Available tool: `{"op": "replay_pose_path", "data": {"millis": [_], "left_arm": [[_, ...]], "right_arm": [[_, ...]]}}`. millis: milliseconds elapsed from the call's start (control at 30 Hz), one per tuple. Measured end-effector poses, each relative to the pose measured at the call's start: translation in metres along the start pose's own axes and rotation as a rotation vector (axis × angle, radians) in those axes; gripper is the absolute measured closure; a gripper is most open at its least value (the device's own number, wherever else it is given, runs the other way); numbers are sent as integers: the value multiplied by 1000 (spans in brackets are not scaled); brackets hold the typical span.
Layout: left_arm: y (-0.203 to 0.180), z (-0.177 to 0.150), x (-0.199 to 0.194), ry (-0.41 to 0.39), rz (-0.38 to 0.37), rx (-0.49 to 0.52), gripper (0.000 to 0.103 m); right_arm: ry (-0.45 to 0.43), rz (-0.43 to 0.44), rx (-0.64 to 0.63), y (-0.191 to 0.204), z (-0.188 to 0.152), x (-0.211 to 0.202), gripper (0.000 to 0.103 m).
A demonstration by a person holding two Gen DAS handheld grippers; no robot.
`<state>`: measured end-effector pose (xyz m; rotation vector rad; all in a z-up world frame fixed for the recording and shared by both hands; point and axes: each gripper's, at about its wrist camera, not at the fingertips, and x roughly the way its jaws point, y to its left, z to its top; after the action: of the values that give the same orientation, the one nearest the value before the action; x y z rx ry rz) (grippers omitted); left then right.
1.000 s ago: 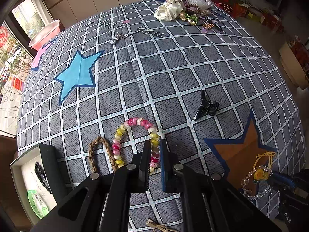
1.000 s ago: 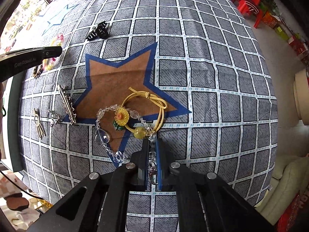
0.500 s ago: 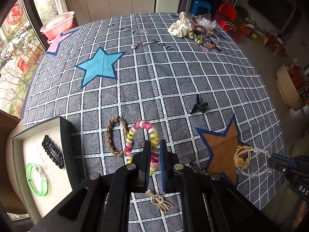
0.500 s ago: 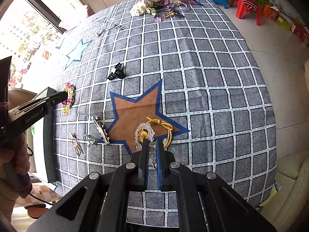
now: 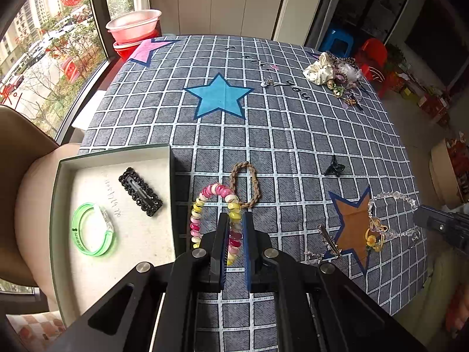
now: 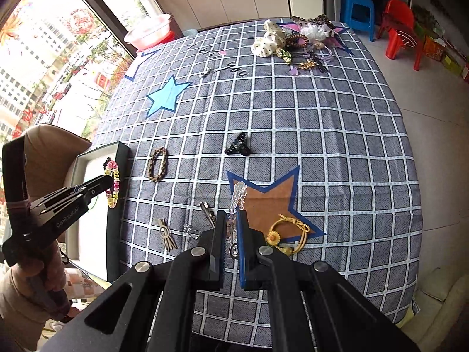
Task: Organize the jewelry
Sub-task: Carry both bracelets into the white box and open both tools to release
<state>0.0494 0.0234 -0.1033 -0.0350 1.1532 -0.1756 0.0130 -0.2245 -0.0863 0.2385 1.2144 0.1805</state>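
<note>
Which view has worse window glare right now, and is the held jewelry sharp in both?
Right wrist view: the window is blown out upper left, and the clear bead bracelet in the right tongs shows thin but sharp. Left wrist view: milder window light, strong fisheye bending at the edges, pink-yellow bead bracelet crisp.

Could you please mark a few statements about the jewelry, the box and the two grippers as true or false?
1. The left hand-held gripper is shut on the pink and yellow beaded bracelet. True.
2. The right hand-held gripper is empty. False: it is shut on the clear crystal bracelet.
3. The green bangle lies in the open box. True.
4. The black claw clip lies in the box. False: it lies on the tablecloth.
5. The braided brown band lies on the blue star. False: it lies on grey checks.
</note>
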Motion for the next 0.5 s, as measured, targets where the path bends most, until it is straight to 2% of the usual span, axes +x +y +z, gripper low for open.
{"op": "replay_pose_path", "data": {"millis": [233, 500], "left_arm": [[55, -26, -23, -18, 72, -127, 88], [119, -68, -34, 1, 165, -274, 88]], "right_arm": [[14, 106, -157, 73, 19, 11, 96], [64, 286, -358, 180, 28, 38, 96]]}}
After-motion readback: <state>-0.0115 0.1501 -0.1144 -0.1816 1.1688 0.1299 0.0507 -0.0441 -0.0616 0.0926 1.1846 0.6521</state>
